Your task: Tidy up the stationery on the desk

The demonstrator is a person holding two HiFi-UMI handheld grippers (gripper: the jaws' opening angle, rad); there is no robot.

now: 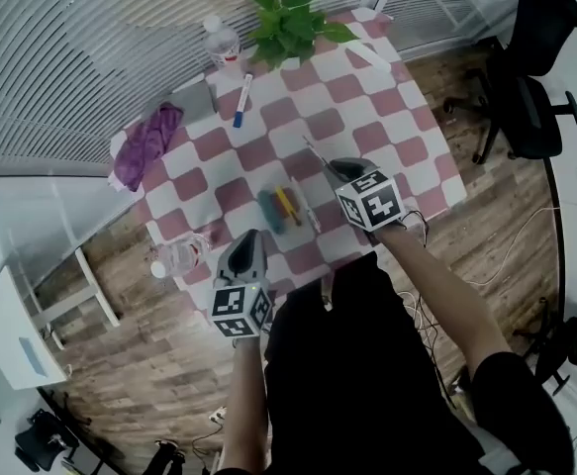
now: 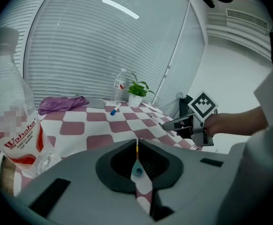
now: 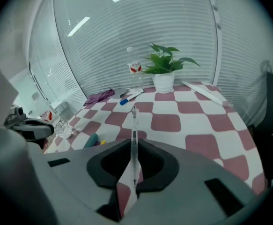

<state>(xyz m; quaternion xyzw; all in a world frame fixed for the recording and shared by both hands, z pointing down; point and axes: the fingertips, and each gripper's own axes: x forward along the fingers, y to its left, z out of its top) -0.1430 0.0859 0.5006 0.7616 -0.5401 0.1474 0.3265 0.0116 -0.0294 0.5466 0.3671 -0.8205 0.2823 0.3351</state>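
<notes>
My right claw (image 3: 133, 144) grips a clear pen (image 3: 134, 121), my left claw (image 2: 136, 143) is closed on nothing, and the blue marker (image 1: 242, 100) near the potted plant (image 1: 288, 23) lies uncollected.

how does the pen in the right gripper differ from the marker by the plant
The clear pen is clamped in the right gripper, off the table; the marker lies loose on it. The pen is thin and see-through; the marker is thicker, white with a blue end. Both are stationery.
</notes>
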